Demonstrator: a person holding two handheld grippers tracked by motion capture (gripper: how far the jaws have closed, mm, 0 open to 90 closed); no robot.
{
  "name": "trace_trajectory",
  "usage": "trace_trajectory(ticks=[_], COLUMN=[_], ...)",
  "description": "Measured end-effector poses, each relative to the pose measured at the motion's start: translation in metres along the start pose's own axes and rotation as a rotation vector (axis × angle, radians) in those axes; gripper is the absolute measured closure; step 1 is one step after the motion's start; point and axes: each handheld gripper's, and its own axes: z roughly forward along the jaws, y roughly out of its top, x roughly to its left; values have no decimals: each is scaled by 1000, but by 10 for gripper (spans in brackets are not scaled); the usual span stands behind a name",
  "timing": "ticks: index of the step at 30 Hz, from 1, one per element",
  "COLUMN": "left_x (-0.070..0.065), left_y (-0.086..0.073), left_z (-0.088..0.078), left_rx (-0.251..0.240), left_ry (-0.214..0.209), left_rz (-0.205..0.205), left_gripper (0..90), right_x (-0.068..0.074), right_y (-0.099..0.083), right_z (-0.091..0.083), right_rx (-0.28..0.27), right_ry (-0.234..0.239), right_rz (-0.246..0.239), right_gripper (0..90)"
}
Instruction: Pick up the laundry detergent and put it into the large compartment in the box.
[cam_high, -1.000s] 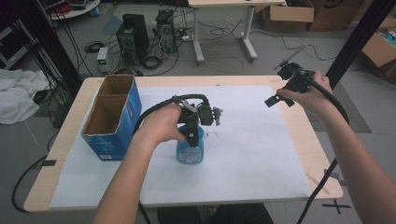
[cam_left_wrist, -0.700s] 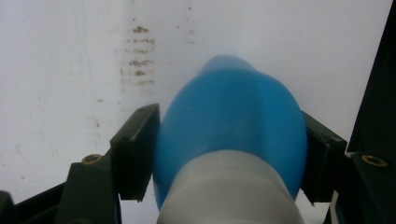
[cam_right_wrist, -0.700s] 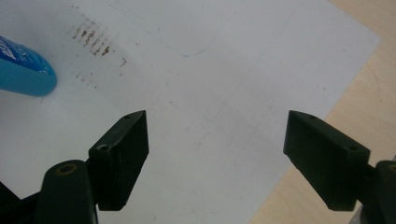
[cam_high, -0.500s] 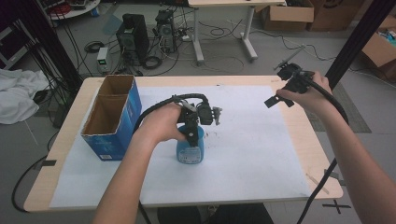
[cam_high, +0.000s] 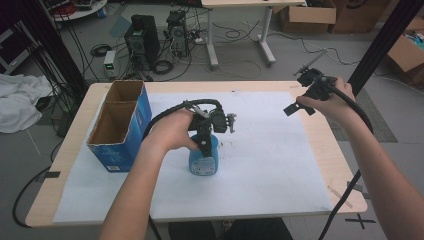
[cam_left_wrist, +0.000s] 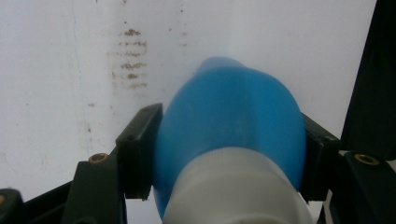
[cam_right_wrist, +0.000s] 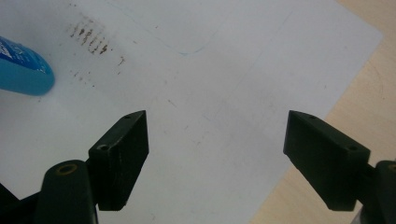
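Left gripper just closing, now clamping blue bottle standing upright on the papered surface, right of the box. Right gripper hovering wide open, holding nothing, over the far right corner.

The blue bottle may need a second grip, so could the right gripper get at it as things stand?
Probably yes: the right gripper hangs open at the far right, and bare white paper lies between it and the blue bottle; the left gripper already clamps it.
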Motion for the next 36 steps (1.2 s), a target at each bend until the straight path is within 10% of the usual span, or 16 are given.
trace_trajectory(ticks=[23, 36], left_x=[2, 4], left_y=[-1, -6], left_z=[-6, -42], left_rx=[39, 78], left_ry=[6, -3], left_rz=[-35, -210], left_gripper=[375, 376], right_x=[-2, 1], right_y=[-3, -2], right_z=[6, 5], right_rx=[4, -1], right_ry=[11, 15], right_rz=[7, 2], right_gripper=[221, 222])
